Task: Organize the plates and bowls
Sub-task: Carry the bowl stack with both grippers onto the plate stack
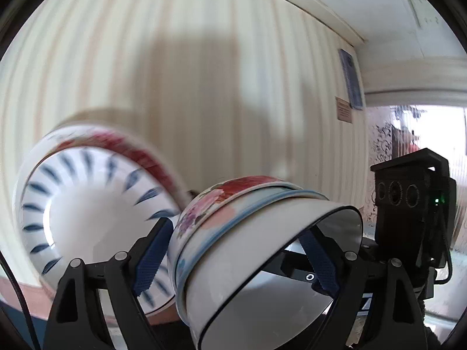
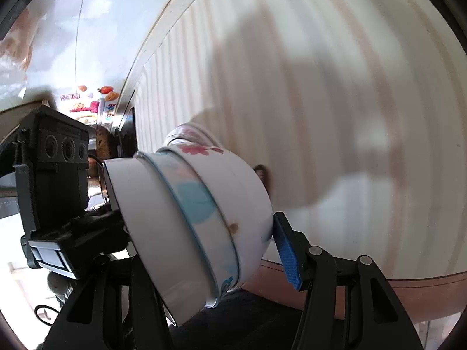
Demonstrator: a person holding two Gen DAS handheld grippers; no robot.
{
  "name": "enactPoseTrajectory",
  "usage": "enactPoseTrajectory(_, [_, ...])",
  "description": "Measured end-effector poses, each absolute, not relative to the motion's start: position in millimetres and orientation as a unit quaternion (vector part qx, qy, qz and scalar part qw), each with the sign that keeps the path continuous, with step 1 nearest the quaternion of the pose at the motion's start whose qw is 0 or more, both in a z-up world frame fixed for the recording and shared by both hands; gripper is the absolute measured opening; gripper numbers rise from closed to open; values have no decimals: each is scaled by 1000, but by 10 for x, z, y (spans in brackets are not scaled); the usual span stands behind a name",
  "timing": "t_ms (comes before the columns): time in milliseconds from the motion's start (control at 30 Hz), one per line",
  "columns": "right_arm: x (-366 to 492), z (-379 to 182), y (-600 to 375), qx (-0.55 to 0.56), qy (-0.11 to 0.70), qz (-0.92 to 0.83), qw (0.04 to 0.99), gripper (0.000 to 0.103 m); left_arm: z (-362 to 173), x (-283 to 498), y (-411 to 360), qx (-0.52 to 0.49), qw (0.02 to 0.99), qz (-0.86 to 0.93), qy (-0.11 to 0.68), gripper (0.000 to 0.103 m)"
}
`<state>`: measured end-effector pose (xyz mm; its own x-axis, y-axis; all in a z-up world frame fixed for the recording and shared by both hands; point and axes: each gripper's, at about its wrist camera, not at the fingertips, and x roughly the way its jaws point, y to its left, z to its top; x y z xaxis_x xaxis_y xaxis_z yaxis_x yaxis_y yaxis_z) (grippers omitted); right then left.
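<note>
Left wrist view: a nested stack of 3 white ceramic bowls, tipped on its side with the open mouth toward the right, sits between the fingers of the left gripper; the outermost is plain white with a dark rim, the next has a pale blue rim, and the innermost at the back carries red and pink flowers. The left gripper grasps this stack, one blue ribbed pad pressed on its outer wall and the other pad showing inside the open mouth. Just left of the stack, and blurred, a white bowl with dark blue dashes radiating inside lies nested in a red-patterned white bowl; whether they touch the stack cannot be told. The right gripper's black body stands beside the stack's mouth. In the right wrist view the same stack fills the space between the fingers of the right gripper; its blue pad lies at the bottom of the flowered bowl, the other finger is hidden behind the stack, so I cannot tell its grip. Behind everything runs a cream striped wall.
</note>
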<state>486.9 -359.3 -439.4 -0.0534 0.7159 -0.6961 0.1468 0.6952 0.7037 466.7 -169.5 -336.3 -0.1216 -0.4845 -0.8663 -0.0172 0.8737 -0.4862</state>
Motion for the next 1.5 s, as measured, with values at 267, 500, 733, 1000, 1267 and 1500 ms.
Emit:
enactPoseTrajectory(267, [4985,-4403,-2995,314,695,243,599,58,-3283,4630,-1137,-192,646,-171,719,86])
enactPoseTrajectory(500, [5091,-4492,-2510,315,696,247,596,58,-3353,4654,-742,-194,646,-162,720,86])
enactPoseTrajectory(733, [5202,-4632,-2217,313,698,236,599,58,-3499,4710,-506,-197,642,-163,723,86])
enactPoseTrajectory(1000, [5227,-4636,-2157,307,697,222,609,58,-3600,4744,-450,-193,637,-168,727,86])
enactPoseTrajectory(1267, [5231,-4605,-2181,304,696,214,614,58,-3611,4761,-468,-195,634,-178,727,86])
enactPoseTrajectory(1500, [5224,-4620,-2237,308,695,211,614,57,-3584,4762,-460,-192,635,-184,725,86])
